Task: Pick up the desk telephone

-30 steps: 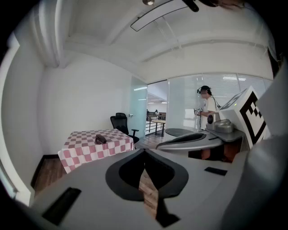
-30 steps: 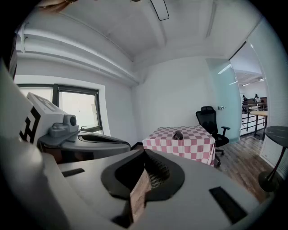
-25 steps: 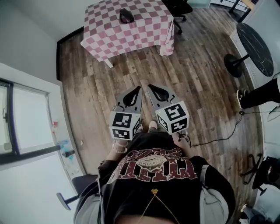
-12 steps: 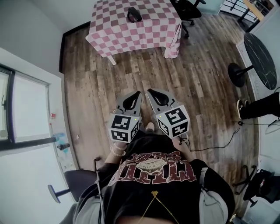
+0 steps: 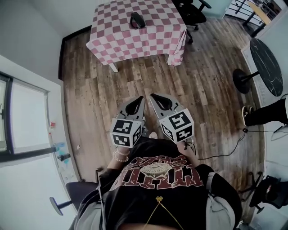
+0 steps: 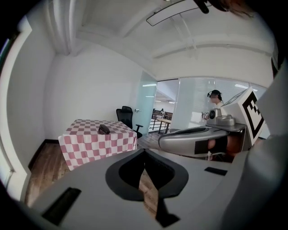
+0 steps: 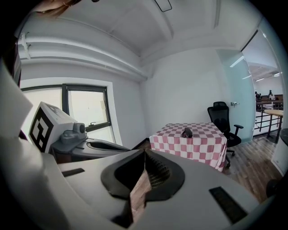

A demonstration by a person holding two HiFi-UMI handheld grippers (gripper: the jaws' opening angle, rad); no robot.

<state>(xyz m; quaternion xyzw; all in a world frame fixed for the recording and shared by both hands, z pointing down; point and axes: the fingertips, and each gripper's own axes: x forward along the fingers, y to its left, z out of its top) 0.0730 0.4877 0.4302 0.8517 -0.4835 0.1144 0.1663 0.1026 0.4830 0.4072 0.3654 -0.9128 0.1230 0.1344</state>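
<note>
Wood-plank flooring fills the room and lies bare between the person and the square table under a pink-and-white checked cloth. That table stands near the far wall, well apart from both tools. Toward the far side of the cloth sits the small dark desk telephone, alone. The left gripper and the right gripper are held side by side close to the body. Both are clenched, tips meeting, with nothing between them.

The step in hand looks like the approach. Done well, it means walking straight to the table's near edge and spreading the jaws before reaching in. The telephone sits back from that edge, so a long reach over the cloth or a step round the side will likely be needed. Snagging the draped cloth could drag the telephone.

The straight path is open. A round black pedestal table, a black office chair by the table's far right corner and a thin dark cable all lie to the right. The window wall closes the left.
</note>
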